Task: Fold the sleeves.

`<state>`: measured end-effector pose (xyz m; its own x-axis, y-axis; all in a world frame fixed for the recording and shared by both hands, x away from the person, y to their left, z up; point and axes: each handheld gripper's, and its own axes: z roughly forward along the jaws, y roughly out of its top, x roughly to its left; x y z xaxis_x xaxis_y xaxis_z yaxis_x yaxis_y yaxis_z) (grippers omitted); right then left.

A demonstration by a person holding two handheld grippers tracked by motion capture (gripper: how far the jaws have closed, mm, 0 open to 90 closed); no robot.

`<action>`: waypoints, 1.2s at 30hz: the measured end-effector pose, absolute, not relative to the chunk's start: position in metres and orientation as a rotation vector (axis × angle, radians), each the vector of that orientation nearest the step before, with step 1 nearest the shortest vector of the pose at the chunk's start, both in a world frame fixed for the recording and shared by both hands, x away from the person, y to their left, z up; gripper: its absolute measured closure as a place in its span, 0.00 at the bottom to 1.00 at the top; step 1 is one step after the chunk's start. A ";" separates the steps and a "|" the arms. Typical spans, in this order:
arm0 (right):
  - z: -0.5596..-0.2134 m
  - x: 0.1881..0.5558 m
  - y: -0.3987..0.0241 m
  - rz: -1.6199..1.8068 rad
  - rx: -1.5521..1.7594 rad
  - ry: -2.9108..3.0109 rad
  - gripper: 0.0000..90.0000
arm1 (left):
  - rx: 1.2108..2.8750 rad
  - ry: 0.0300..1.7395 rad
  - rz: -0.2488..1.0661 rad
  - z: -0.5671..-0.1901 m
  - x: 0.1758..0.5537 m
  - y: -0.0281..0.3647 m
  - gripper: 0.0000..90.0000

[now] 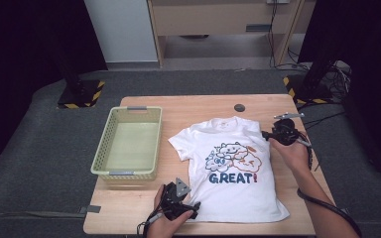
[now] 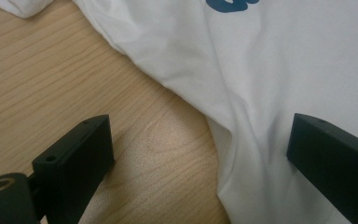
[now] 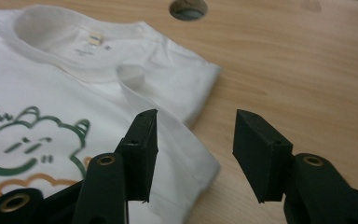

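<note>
A white T-shirt (image 1: 233, 168) with a cartoon print and the word GREAT! lies face up on the wooden table (image 1: 198, 106). My left gripper (image 1: 191, 207) rests at the shirt's lower left corner. In the left gripper view, this gripper (image 2: 200, 158) is open, straddling the hem edge of the shirt (image 2: 284, 70). My right gripper (image 1: 267, 134) sits at the shirt's right shoulder. In the right gripper view, it (image 3: 196, 154) is open with nothing between the jaws. One jaw stands over the edge of the shirt (image 3: 51, 93), whose sleeve on this side lies folded in.
A pale green plastic basket (image 1: 127, 173) stands empty on the table's left side. A round cable hole (image 1: 239, 107) sits near the far edge, also visible as a cable hole (image 3: 189, 8) beyond the collar. Bare wood lies to the right of the shirt.
</note>
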<state>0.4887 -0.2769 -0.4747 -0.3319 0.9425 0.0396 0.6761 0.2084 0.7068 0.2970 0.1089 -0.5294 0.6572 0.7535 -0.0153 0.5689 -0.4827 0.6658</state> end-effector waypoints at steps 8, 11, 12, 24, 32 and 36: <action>-0.499 0.480 -0.293 0.999 1.611 2.094 0.56 | 2.225 1.020 0.369 -0.529 0.297 0.109 0.07; -0.505 0.479 -0.290 1.018 1.608 2.120 0.63 | 2.228 1.019 0.370 -0.529 0.297 0.109 0.07; -0.507 0.478 -0.288 1.020 1.598 2.134 0.67 | 2.228 1.019 0.370 -0.529 0.297 0.109 0.07; -0.503 0.448 -0.243 0.986 1.313 2.247 0.80 | 2.230 1.018 0.364 -0.529 0.297 0.109 0.07; -0.514 0.423 -0.231 1.032 1.242 2.261 0.34 | 2.208 1.010 0.335 -0.517 0.298 0.110 0.07; -0.514 0.414 -0.232 1.056 1.221 2.272 0.17 | 2.206 1.018 0.325 -0.508 0.305 0.105 0.07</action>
<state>0.4141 -0.2323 -0.5143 -0.5660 0.8235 0.0382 0.5602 0.3501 0.7507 0.3047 0.1054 -0.5079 0.6634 0.7464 -0.0527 0.5774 -0.4659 0.6705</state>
